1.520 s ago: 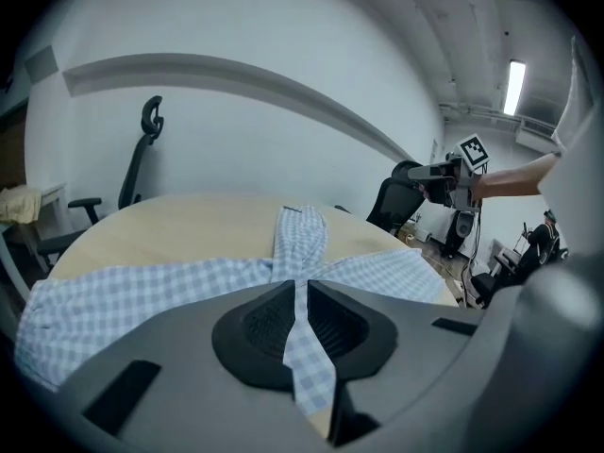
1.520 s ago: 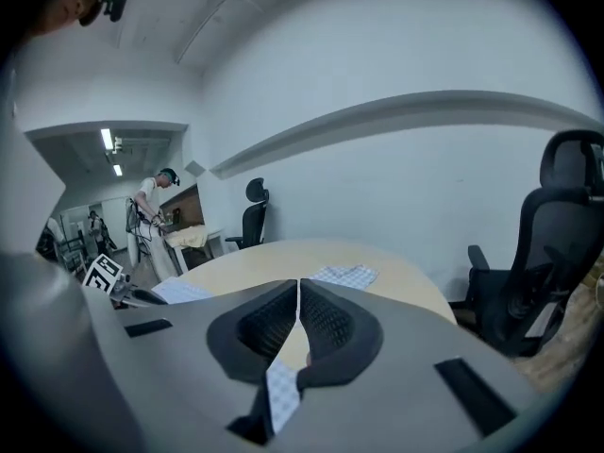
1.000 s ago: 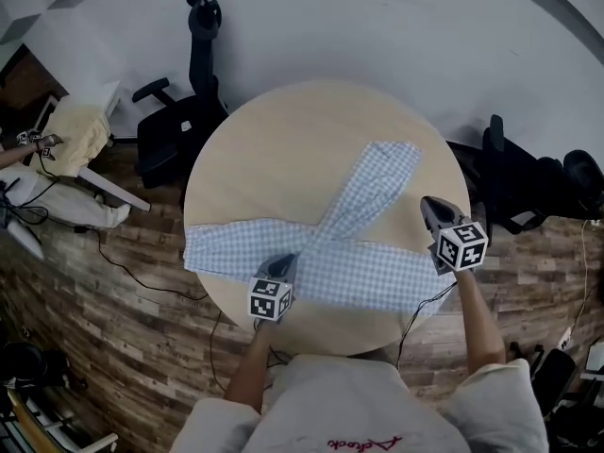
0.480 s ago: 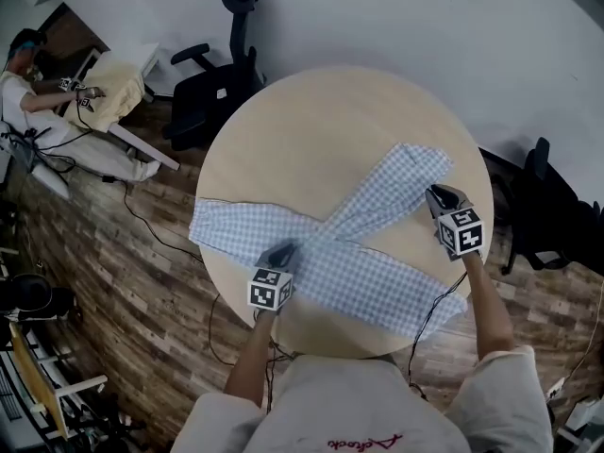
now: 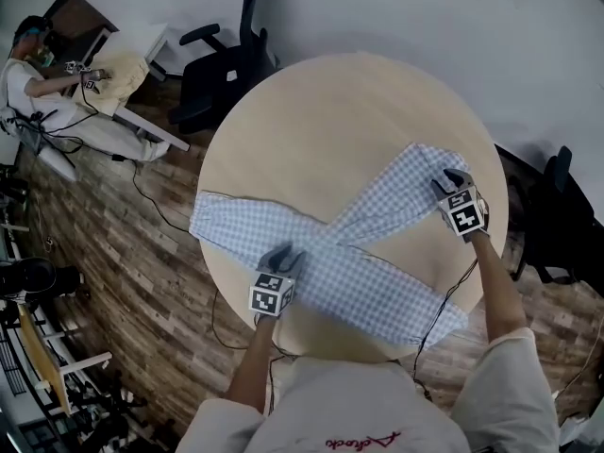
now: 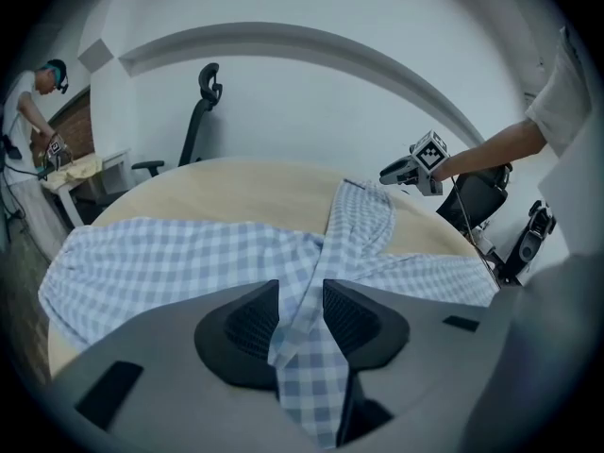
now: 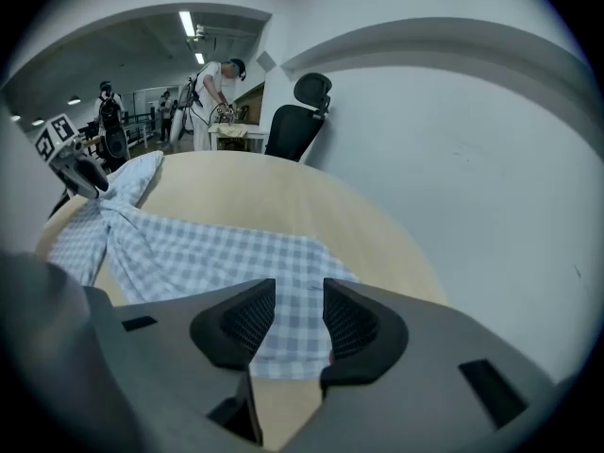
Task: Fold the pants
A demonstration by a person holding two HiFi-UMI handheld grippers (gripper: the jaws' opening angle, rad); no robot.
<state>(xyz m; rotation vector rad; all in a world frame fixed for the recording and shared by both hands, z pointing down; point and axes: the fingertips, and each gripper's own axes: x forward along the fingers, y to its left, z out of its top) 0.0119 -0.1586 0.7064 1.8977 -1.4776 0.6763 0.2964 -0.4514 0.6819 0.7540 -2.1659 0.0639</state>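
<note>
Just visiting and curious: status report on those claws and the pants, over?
Left claw just opened, pants fabric between its jaws. Right claw just opened, over a leg end. Legs crossed on table. Nothing blocking.

Soft, even overhead light fills the room, leaving the round table [image 5: 349,111] uniformly bright from edge to edge. The checked pants [image 5: 330,253] cast only a thin shadow line near the table's near edge, and their pattern stays crisp. The wooden floor [image 5: 123,253] lies dimmer. Ceiling strip lights [image 7: 186,22] glow at the upper left of the right gripper view. Every view bows straight lines toward its rim. Both gripper views are ringed in black, their lower foregrounds dark and soft-focused. Colours run cool and bluish.
</note>
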